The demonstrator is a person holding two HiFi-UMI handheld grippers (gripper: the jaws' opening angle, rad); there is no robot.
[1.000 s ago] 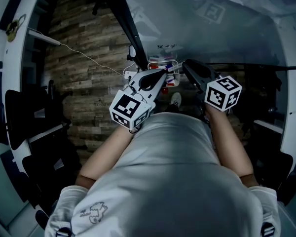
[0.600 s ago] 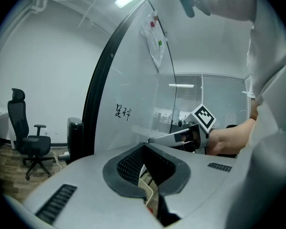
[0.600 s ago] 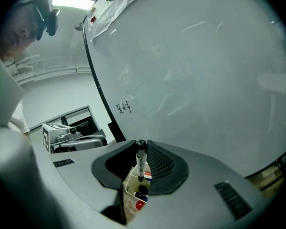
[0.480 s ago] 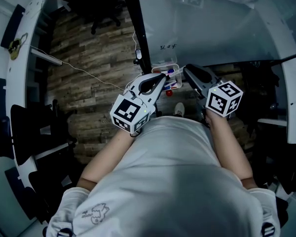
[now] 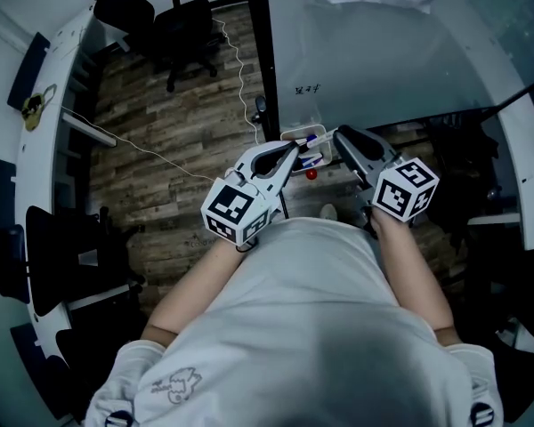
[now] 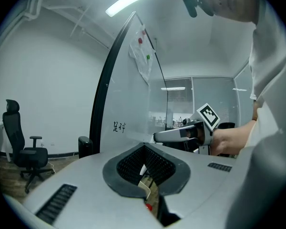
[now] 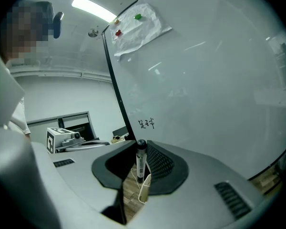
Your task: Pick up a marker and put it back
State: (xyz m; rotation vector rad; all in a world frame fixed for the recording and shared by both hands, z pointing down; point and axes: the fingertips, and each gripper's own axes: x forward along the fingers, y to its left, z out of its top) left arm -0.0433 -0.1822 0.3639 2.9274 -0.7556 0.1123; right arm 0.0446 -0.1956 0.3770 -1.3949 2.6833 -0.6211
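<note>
Centre frame, a small white tray (image 5: pixel 289 134) sits at the whiteboard's (image 5: pixel 383 60) lower edge, markers (image 5: pixel 310 138) lying in it. At left is the plank floor (image 5: pixel 160 185): office chairs (image 5: pixel 185 25) upper left, a cable (image 5: pixel 133 146) trailing across.

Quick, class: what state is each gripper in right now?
Left gripper: closed, empty.
Right gripper: closed on a black-capped marker.

Pale grey tee (image 5: pixel 311 327) with a small doodle print (image 5: pixel 173 382) by one shoulder, plus grey plastic left gripper (image 5: pixel 291 149) and right gripper (image 5: pixel 340 135), black ribbed pads (image 6: pixel 132 164), square-marker cube (image 5: pixel 238 210) behind each one's jaws.
</note>
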